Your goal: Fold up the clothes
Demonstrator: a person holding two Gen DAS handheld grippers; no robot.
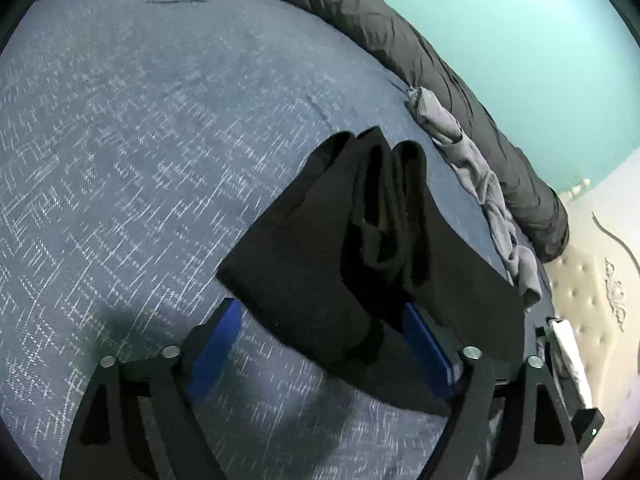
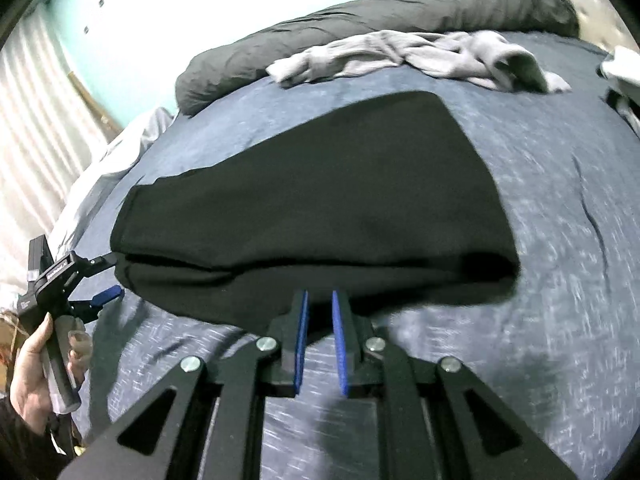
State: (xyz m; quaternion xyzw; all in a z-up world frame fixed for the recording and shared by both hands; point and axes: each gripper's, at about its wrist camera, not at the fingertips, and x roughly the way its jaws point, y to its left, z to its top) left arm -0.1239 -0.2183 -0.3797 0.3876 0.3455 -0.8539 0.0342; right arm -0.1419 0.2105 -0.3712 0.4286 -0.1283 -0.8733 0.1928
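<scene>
A black garment (image 1: 304,248), folded into a thick rectangle with rolled layers at its end, lies on the blue patterned bed cover (image 1: 120,140). My left gripper (image 1: 322,306) stands open around one end of it, and its blue pads do not press on the cloth. In the right wrist view the garment (image 2: 320,192) lies flat and wide. My right gripper (image 2: 319,296) has its pads close together on the garment's near edge. The left gripper (image 2: 114,275), held by a hand (image 2: 32,360), stands spread at the garment's left end.
A crumpled grey garment (image 2: 400,52) lies beyond the black one, against a long dark rolled duvet (image 2: 360,12) at the bed's far side. A tufted cream headboard (image 1: 588,280) and a turquoise wall (image 1: 520,40) bound the bed. Pale curtains (image 2: 28,100) hang at the left.
</scene>
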